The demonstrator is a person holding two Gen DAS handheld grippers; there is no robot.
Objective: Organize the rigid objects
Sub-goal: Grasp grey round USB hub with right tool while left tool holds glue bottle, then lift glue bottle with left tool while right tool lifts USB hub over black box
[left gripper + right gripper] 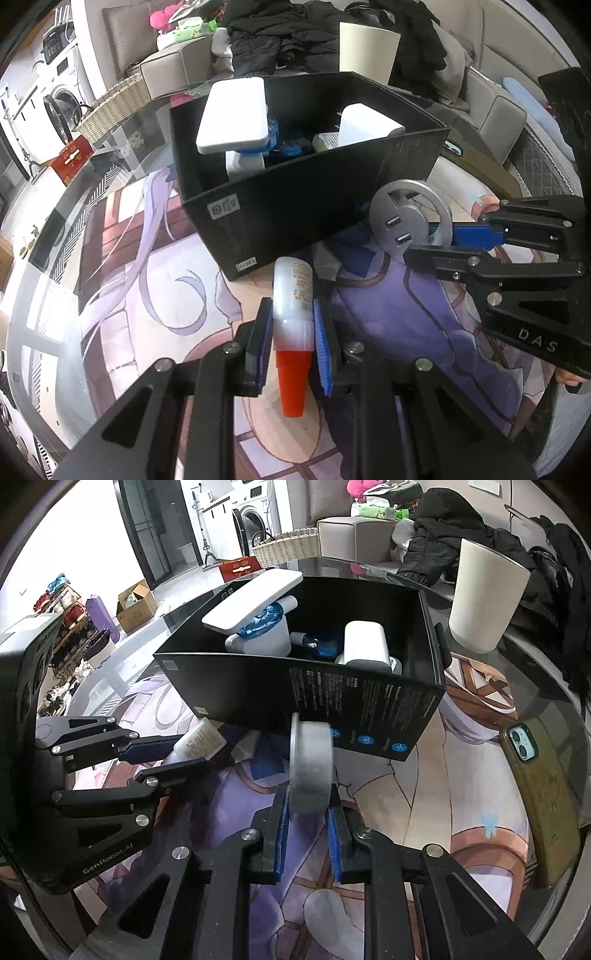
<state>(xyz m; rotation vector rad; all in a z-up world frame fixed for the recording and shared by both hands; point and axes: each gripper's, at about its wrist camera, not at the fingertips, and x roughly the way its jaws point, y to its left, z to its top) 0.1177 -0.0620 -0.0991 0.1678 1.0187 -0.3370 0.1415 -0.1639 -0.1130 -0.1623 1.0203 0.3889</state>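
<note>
Left tool (293, 332) grips a red-capped white bottle (294, 295); right tool (308, 823) clamps a metal disc (310, 768).

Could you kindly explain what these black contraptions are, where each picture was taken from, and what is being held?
No robot here: a person holds a two-finger tool in each hand, each carrying a fisheye camera looking along its fingers. The left camera shows the left tool shut on a white bottle with a red cap. The right camera shows the right tool shut on a silver USB socket disc. Ahead, on a glass table over a printed mat, a black box already holds white and blue items. A phone and white cup stand nearby.
</note>
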